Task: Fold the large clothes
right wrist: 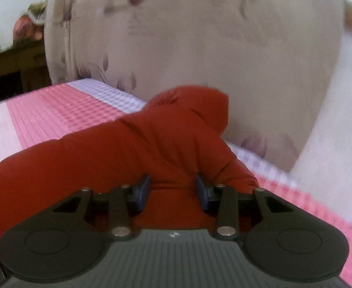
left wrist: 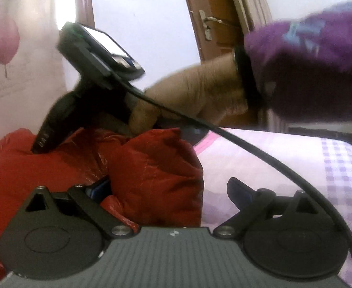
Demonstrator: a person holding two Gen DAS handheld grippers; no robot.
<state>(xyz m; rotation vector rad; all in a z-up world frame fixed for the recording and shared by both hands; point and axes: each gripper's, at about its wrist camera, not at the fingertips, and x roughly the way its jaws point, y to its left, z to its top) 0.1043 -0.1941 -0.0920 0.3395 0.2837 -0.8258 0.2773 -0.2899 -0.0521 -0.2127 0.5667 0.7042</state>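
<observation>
Bed (right wrist: 56, 110) with pink checked sheet | red padded jacket (right wrist: 132, 148) bunched for folding | left tool (left wrist: 166, 192) apart, straddling a fold | right tool (right wrist: 172, 192) clamped on jacket ridge to hold it.

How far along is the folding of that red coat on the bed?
Done: the red coat lies bunched on the bed, part doubled over, not neatly folded. In hand: the right gripper pinches a ridge of it, while the left gripper is open with a fold between its fingers, unpressed. Left: flattening and finishing the folds.
</observation>
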